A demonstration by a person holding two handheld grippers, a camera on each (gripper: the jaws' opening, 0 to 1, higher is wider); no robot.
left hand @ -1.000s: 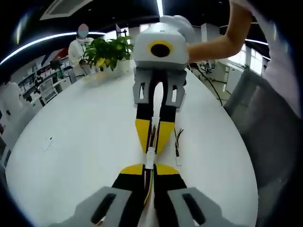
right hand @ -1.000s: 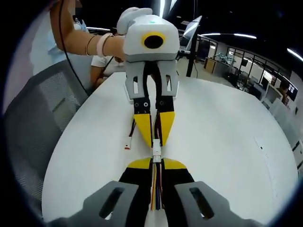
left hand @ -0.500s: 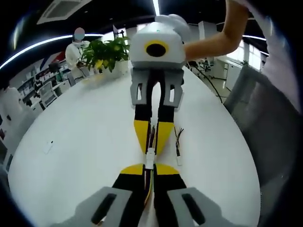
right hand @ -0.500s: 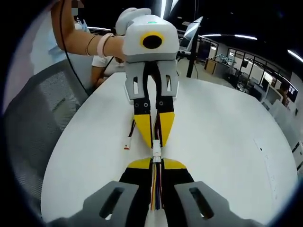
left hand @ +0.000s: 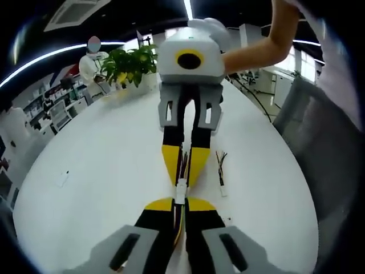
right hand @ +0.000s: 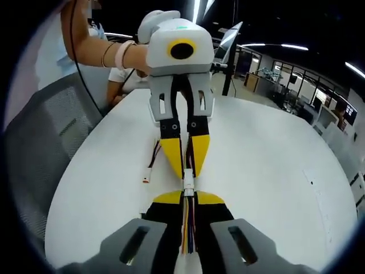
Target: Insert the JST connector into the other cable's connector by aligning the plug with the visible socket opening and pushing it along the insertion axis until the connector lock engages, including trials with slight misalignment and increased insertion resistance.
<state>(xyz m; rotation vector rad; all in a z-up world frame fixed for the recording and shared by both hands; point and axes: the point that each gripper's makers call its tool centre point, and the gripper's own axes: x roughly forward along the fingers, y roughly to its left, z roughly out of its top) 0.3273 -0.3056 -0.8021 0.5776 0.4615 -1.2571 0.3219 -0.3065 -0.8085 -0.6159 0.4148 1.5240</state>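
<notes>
Left gripper view: your left hand-held gripper (left hand: 179, 206) is clenched on a cable; the JST connector (left hand: 181, 189) meets the opposing right hand-held gripper (left hand: 183, 171) above the bench (left hand: 97, 165).
Right gripper view: your right hand-held gripper (right hand: 188, 201) is clenched on its wires; spare cable (right hand: 151, 165) lies alongside.
Risk: pushing off-axis could jam the plug.

Both tongs wear yellow tips over black shanks and grey brackets: the left tongs (left hand: 179, 204) rise from the near edge, and the right tongs (left hand: 183, 168) facing them carry a white housing with a yellow-ringed black disc. The small white plastic JST connector (left hand: 181, 191) trails red, yellow and black wires. The round glossy worktop (left hand: 102, 165) is plain white; the far leafy potted plant (left hand: 130, 63) is green.
</notes>
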